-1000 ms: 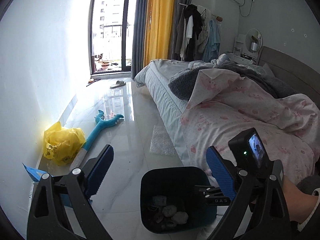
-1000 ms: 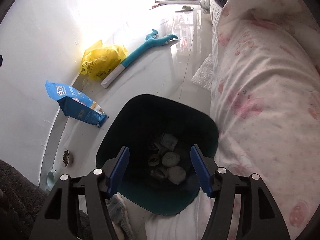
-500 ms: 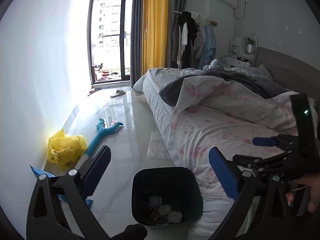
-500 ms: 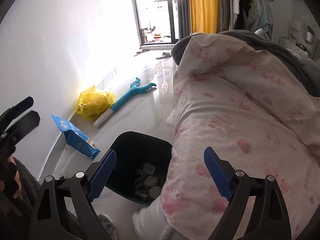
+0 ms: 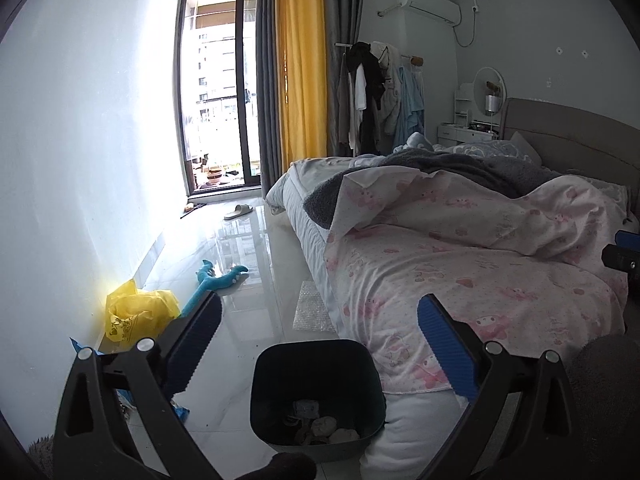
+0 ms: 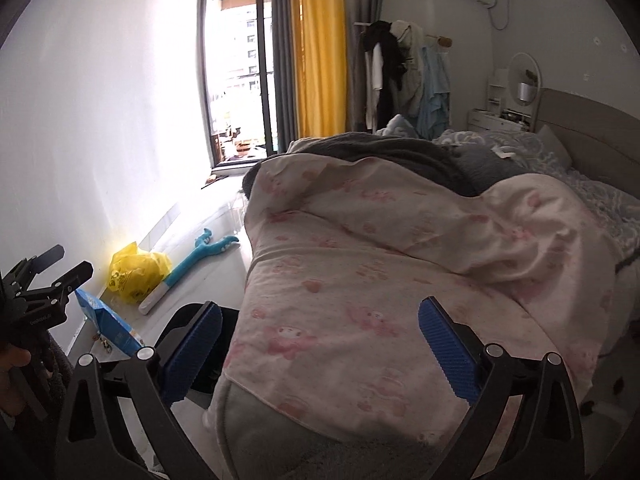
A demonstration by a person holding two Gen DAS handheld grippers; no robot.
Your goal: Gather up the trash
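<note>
L gripper [image 5: 318,334] spread wide, empty, above bin [image 5: 316,394]; bin on floor against bed [image 5: 460,276], wads of trash [image 5: 328,428] inside; R gripper [image 6: 320,340] also spread, empty, over duvet [image 6: 400,280]; yellow bag [image 5: 138,312] by wall.

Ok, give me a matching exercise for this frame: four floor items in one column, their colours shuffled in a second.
Items:
1. bag
2. bin
3. toy
4. pouch

Colours:
A. teal
B. blue
C. yellow
D. dark

Pairs: 1-C, 2-D, 3-A, 4-B
</note>
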